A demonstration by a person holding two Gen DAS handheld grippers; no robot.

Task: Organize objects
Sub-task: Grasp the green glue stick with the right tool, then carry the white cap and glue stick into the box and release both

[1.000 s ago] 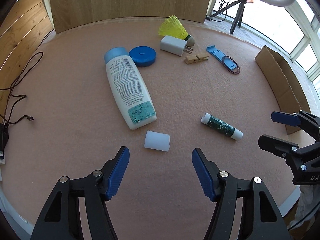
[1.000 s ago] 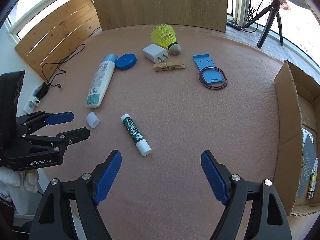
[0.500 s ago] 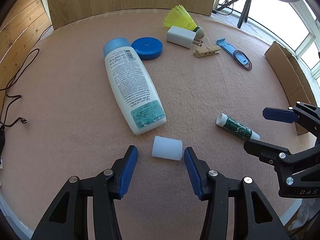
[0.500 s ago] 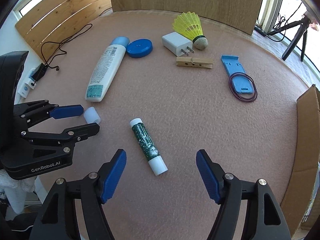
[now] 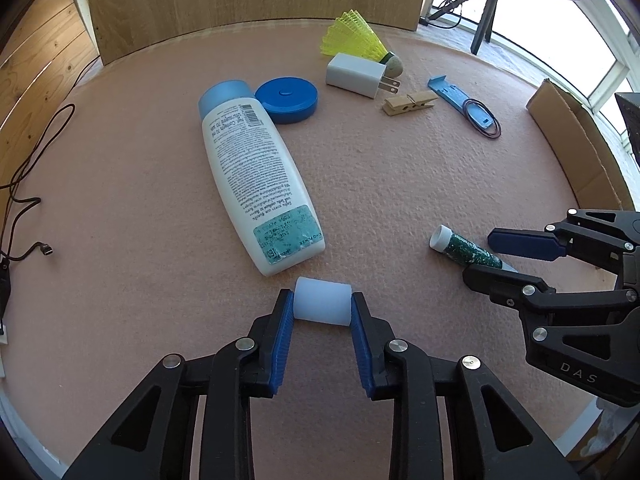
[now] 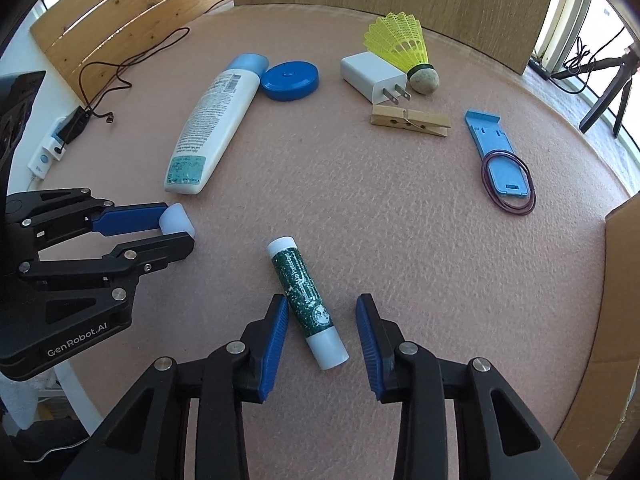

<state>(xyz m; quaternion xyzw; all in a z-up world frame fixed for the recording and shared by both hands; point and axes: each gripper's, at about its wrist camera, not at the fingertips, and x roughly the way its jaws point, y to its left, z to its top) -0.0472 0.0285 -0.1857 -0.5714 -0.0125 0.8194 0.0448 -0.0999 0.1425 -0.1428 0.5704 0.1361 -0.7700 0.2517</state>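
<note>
White cap: lying on its side at lower centre of the left wrist view, just below the lotion bottle; the left tongs have just been closing and both pads now press its ends.
Lip balm stick: at lower centre of the right wrist view, lying slantwise between the right tongs, which have just been closing; the left pad touches the stick, the right pad stands apart from it.
Step in hand: a paired pick-up is judged under way; the right closure should be finished squarely, since a slanted stick may swivel.
Count on the worktop: one cap, one stick, one bottle, one blue round lid, one charger plug, one shuttlecock, one clothes peg, one blue plastic bracket, one rubber band.
Box: one cardboard box at right edge.
</note>
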